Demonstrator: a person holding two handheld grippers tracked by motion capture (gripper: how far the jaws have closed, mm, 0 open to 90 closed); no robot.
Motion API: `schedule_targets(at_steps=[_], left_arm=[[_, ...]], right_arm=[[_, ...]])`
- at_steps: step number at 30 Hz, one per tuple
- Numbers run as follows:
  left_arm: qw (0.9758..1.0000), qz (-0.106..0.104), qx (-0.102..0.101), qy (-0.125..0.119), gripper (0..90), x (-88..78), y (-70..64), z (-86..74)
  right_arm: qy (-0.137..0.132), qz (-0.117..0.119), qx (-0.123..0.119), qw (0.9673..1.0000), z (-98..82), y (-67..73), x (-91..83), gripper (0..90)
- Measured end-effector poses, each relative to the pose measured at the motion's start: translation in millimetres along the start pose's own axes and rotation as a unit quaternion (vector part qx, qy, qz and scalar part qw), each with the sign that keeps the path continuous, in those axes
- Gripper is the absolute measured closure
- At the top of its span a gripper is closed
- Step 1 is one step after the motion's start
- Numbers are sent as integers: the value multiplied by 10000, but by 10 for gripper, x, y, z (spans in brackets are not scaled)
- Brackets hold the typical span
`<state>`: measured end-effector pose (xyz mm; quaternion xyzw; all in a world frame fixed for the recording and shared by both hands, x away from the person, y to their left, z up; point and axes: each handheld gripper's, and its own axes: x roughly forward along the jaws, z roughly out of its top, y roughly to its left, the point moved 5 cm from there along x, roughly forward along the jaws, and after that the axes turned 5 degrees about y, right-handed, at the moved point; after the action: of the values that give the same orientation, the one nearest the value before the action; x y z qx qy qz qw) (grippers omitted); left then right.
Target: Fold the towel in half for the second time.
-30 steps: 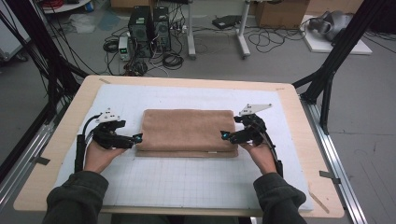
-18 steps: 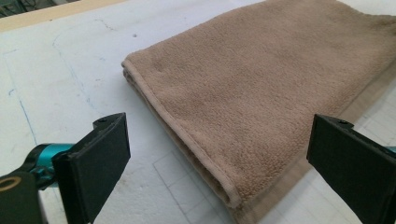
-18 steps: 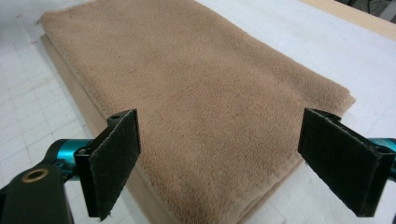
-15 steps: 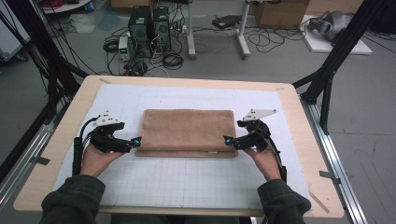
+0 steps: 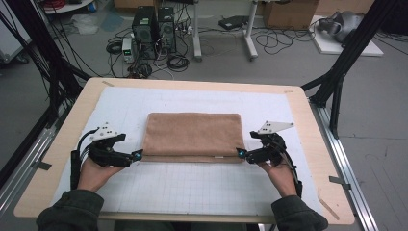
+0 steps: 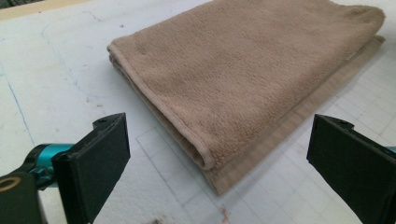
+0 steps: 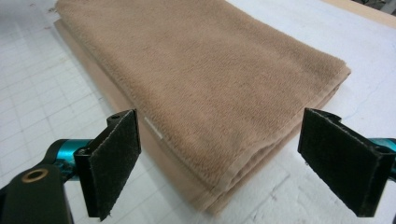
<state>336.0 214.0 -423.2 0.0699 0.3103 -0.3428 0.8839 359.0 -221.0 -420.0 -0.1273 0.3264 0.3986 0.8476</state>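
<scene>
Towel [image 5: 193, 134], brown and folded, lies flat mid-table on the white gridded mat [image 5: 192, 178]. We hold our left gripper [image 5: 136, 155] just off its near left corner and our right gripper [image 5: 239, 153] just off its near right corner, both with jaws spread wide, gripping nothing.

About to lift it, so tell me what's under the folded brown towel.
The folded brown towel lies on a white gridded mat covering the wooden table. Its lower layer sticks out along the near edge. Anything between the layers or beneath is hidden.
</scene>
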Motion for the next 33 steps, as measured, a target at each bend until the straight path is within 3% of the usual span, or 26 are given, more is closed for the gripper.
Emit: schedule_targets(at_steps=[13,33], left_arm=[[10000,-80,-18,1,64,-114,-104,-157],[9999,-25,-109,-16,63,-304,-224,-407]], right_arm=[[-51,-37,-26,10000,-190,91,-186,123],[-151,-110,187,9997,-633,176,-470,122]])
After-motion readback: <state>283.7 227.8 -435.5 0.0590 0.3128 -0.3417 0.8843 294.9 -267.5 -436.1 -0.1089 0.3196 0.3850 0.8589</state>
